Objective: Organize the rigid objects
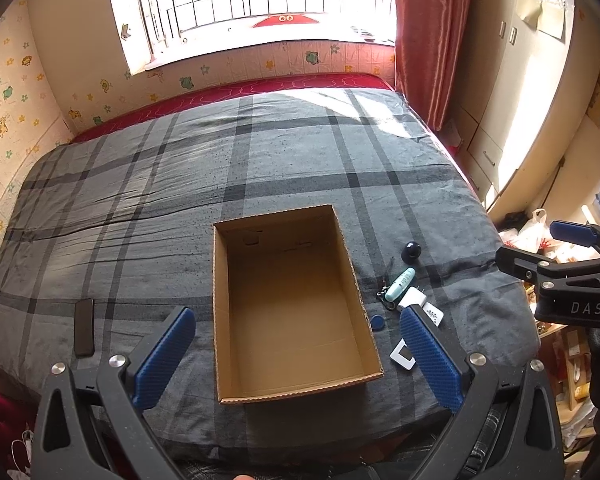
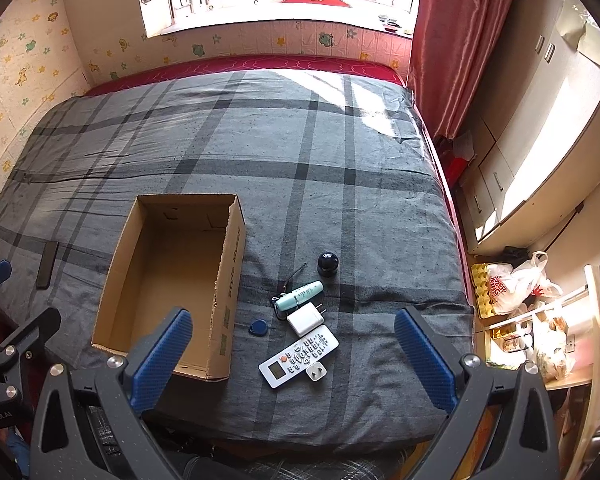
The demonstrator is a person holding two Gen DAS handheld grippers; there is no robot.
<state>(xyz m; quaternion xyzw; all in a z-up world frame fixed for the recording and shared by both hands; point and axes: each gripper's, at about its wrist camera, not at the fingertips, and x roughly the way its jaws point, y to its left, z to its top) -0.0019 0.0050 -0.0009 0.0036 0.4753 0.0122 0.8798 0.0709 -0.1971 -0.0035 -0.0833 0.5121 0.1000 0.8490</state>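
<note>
An empty cardboard box [image 1: 292, 304] [image 2: 172, 280] lies open on the grey plaid bed cover. To its right sit a white remote [image 2: 298, 354], a small white plug adapter [image 2: 316, 372], a white charger [image 2: 305, 317], a mint tube with a key ring [image 2: 304, 294], a blue key fob [image 2: 257, 326] and a dark round object [image 2: 327, 264]. A dark phone-like slab [image 1: 85, 327] lies left of the box. My left gripper [image 1: 298, 356] hangs open above the box's near end. My right gripper [image 2: 294, 360] is open above the remote, holding nothing.
The bed cover [image 1: 180, 184] runs back to a red mattress edge and a barred window. A red curtain [image 2: 452, 40] and white cabinets [image 2: 540, 120] stand to the right. Plastic bags [image 2: 516, 280] and cluttered shelves fill the floor beside the bed.
</note>
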